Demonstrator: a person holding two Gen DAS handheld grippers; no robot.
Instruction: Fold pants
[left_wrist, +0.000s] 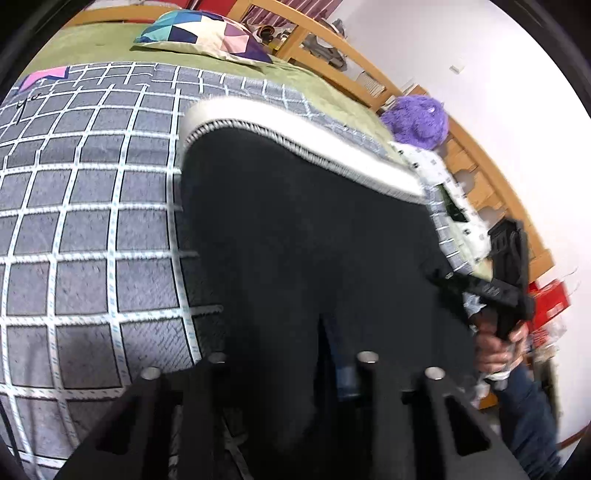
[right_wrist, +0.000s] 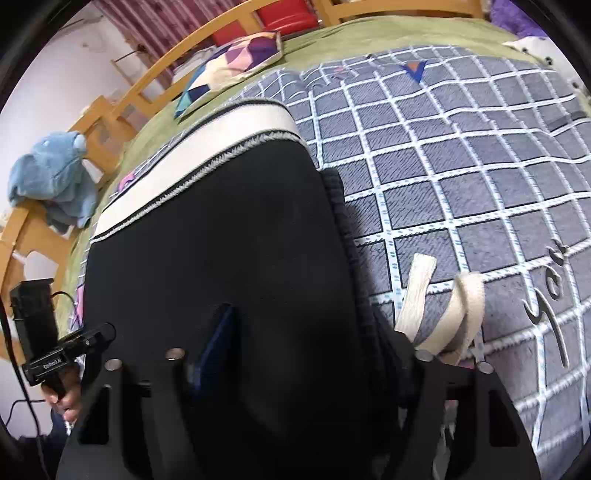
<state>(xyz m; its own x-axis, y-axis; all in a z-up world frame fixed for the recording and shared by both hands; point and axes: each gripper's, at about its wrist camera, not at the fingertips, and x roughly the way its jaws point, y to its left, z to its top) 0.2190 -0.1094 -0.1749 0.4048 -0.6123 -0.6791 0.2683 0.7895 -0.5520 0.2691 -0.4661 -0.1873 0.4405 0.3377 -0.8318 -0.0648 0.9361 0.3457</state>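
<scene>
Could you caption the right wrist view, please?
Black pants with white band lie on checked blanket, drawstrings beside.

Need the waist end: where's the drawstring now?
Right wrist view, lower right: the drawstring lies on the checked blanket, right of the pants, beside the right tongs.

I can make out little writing from here. On the grey checked blanket (right_wrist: 461, 155) there is a black script word that reads roughly "you" (right_wrist: 546, 291); a fragment of the same lettering (left_wrist: 31, 103) shows in the left wrist view. The left gripper (right_wrist: 70, 347) carries a small label (right_wrist: 53, 365), too blurred to read with certainty.
</scene>
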